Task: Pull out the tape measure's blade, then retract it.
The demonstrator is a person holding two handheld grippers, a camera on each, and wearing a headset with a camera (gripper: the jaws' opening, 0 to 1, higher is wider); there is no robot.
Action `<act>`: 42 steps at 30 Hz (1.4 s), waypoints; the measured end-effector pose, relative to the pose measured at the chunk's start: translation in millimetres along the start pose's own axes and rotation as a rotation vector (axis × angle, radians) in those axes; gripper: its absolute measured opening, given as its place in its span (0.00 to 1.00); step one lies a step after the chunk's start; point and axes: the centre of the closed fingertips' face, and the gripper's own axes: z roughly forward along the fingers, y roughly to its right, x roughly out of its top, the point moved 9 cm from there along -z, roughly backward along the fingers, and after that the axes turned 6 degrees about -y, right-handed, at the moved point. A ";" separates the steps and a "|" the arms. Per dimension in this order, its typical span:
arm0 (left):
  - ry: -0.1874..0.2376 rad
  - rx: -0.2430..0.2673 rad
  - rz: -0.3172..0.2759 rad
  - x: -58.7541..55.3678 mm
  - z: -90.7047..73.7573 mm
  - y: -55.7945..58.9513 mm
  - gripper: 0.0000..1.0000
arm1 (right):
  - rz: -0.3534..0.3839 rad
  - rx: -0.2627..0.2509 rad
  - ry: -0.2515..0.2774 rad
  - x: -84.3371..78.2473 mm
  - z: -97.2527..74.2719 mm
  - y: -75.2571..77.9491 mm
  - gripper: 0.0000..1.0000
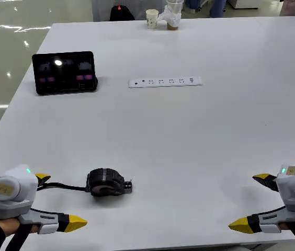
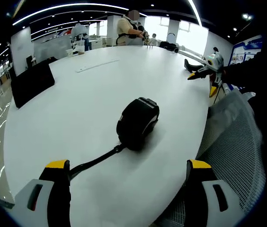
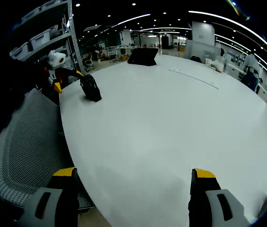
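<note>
At the worktop's near edge, head view: black tape measure (image 1: 105,182) lies on the white worktop (image 1: 189,136) just beside the left gripper (image 1: 64,200), its strap (image 1: 64,185) trailing toward that gripper. The right gripper (image 1: 245,202) is well apart. Both sets of jaws are spread, grasping nothing.
Left gripper view: tape measure (image 2: 138,122) sits ahead between the released jaws, untouched.
Right gripper view: jaws parted over bare worktop, with the tape measure (image 3: 91,88) well off beside the left gripper (image 3: 57,71).

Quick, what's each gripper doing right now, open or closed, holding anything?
Left gripper: open, holding nothing; the tape measure lies just ahead of it.
Right gripper: open, holding nothing.
</note>
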 end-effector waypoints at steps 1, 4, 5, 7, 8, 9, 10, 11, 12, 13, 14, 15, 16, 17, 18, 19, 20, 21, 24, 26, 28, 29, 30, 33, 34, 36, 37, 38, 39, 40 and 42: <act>-0.007 -0.002 0.010 0.0 0.3 0.0 0.99 | -0.001 0.002 -0.003 -0.1 0.0 -0.4 0.99; -0.021 -0.019 0.027 0.9 1.4 0.4 0.99 | -0.011 0.001 -0.014 -1.1 -0.1 -0.5 0.99; -0.025 -0.022 0.028 1.3 1.7 -0.1 0.99 | -0.009 0.002 -0.017 -1.1 -0.1 -0.7 0.99; -0.039 -0.028 0.035 2.7 1.9 -1.4 0.99 | -0.013 0.004 -0.021 -0.5 0.3 -1.7 0.99; -0.040 -0.030 0.040 3.4 1.7 -1.9 0.99 | -0.016 0.006 -0.022 -0.1 0.6 -2.1 0.99; -0.040 -0.031 0.047 4.6 1.6 -2.6 0.99 | -0.018 0.009 -0.025 0.5 1.1 -2.3 0.99; -0.040 -0.034 0.053 6.3 1.4 -3.5 0.99 | -0.020 0.012 -0.026 1.3 1.5 -2.8 0.99; -0.042 -0.037 0.054 7.3 1.6 -4.2 0.99 | -0.025 0.012 -0.027 2.0 1.8 -2.8 0.99; -0.051 -0.038 0.053 8.4 2.4 -5.5 0.99 | -0.031 0.013 -0.029 2.8 2.2 -2.1 0.99; -0.061 -0.035 0.058 9.1 2.8 -6.1 0.99 | -0.033 0.013 -0.030 3.9 2.6 -2.0 0.99; -0.062 -0.036 0.070 11.0 3.3 -6.2 0.99 | -0.036 0.013 -0.028 5.4 2.8 -1.8 0.99; -0.060 -0.042 0.076 12.7 3.5 -5.8 0.99 | -0.039 0.013 -0.026 6.7 2.9 -1.5 0.99; -0.060 -0.047 0.078 14.4 3.9 -5.5 0.99 | -0.042 0.013 -0.025 8.1 3.2 -1.0 0.99; -0.063 -0.051 0.085 16.5 4.7 -5.4 0.99 | -0.047 0.012 -0.024 10.5 3.6 -0.9 0.99; -0.062 -0.052 0.093 18.1 5.4 -5.3 0.99 | -0.051 0.010 -0.023 12.1 3.8 -0.6 0.99; -0.061 -0.053 0.102 20.2 6.2 -5.0 0.99 | -0.057 0.010 -0.023 12.7 4.8 1.0 0.99; -0.061 -0.054 0.105 21.6 7.0 -4.7 0.99 | -0.060 0.010 -0.021 13.4 5.2 1.7 0.99; -0.061 -0.054 0.109 22.8 7.7 -4.3 0.99 | -0.063 0.009 -0.018 15.6 4.9 1.2 0.99; -0.062 -0.065 0.118 26.7 11.1 -1.8 0.99 | -0.072 0.011 -0.009 21.0 6.5 3.6 0.99; -0.068 -0.072 0.125 27.9 12.7 -0.2 0.99 | -0.074 0.012 -0.006 23.3 7.0 3.4 0.99; -0.076 -0.074 0.147 29.5 14.0 0.7 0.99 | -0.077 0.014 0.001 24.5 8.5 3.5 0.99; -0.078 -0.078 0.156 30.4 14.6 1.2 0.99 | -0.075 0.017 0.000 25.5 9.5 1.8 0.99; -0.080 -0.079 0.162 31.1 15.1 1.0 0.99 | -0.076 0.019 0.000 26.0 10.1 1.1 0.99; -0.088 -0.078 0.184 33.9 16.7 0.7 0.99 | -0.087 0.028 -0.003 27.4 11.2 -2.0 0.99; -0.089 -0.080 0.192 35.4 16.9 1.4 0.99 | -0.093 0.029 -0.006 27.8 11.8 -1.9 0.99; -0.087 -0.083 0.203 37.4 17.6 1.8 0.99 | -0.100 0.031 -0.008 29.5 12.8 -1.9 0.99; -0.081 -0.086 0.225 39.3 18.4 1.7 0.99 | -0.103 0.032 -0.008 30.8 13.7 -0.8 0.99; -0.082 -0.089 0.234 40.1 18.8 1.7 0.99 | -0.105 0.033 -0.006 31.8 14.2 -0.5 0.99; -0.088 -0.094 0.244 42.0 19.9 1.6 0.99 | -0.106 0.034 -0.004 34.2 14.9 -0.8 0.99; -0.094 -0.095 0.249 43.3 20.6 0.9 0.99 | -0.111 0.032 -0.001 35.5 15.2 -1.0 0.99; -0.098 -0.096 0.270 47.2 21.2 -0.1 0.99 | -0.133 0.030 0.015 40.6 15.2 -2.3 0.99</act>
